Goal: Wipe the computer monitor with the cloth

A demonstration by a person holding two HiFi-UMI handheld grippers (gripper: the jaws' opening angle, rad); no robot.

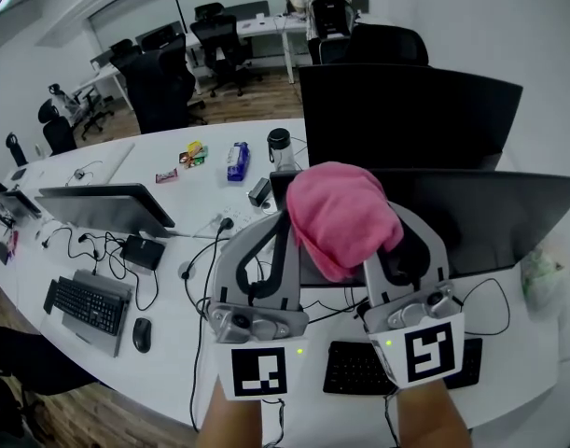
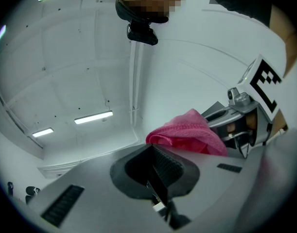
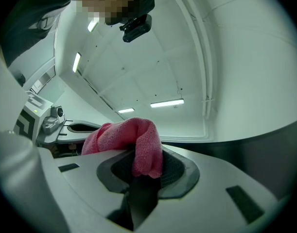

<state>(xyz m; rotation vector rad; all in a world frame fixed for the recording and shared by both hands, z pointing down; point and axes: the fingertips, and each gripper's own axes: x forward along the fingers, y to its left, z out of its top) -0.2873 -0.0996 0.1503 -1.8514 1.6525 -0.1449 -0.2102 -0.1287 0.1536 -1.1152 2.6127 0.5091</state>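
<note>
A pink cloth point(image 1: 340, 215) is bunched over the raised tips of both grippers, in front of a dark computer monitor point(image 1: 508, 222); a second monitor point(image 1: 406, 119) stands behind it. My right gripper point(image 1: 396, 230) is shut on the cloth, and in the right gripper view a fold of the cloth point(image 3: 138, 144) is pinched between the jaws of this gripper point(image 3: 146, 171). My left gripper point(image 1: 283, 227) stands close beside it. In the left gripper view this gripper point(image 2: 158, 178) has its pads together with nothing between them, and the cloth point(image 2: 187, 135) lies just beyond. Both gripper cameras face the ceiling.
A black keyboard point(image 1: 359, 367) lies on the white desk point(image 1: 173, 250) under the grippers. To the left are a third monitor point(image 1: 103, 203), a keyboard point(image 1: 89, 306), a mouse point(image 1: 142, 334) and cables. A bottle point(image 1: 281, 149) and a blue pack point(image 1: 236, 161) sit behind. Office chairs point(image 1: 163, 87) stand beyond.
</note>
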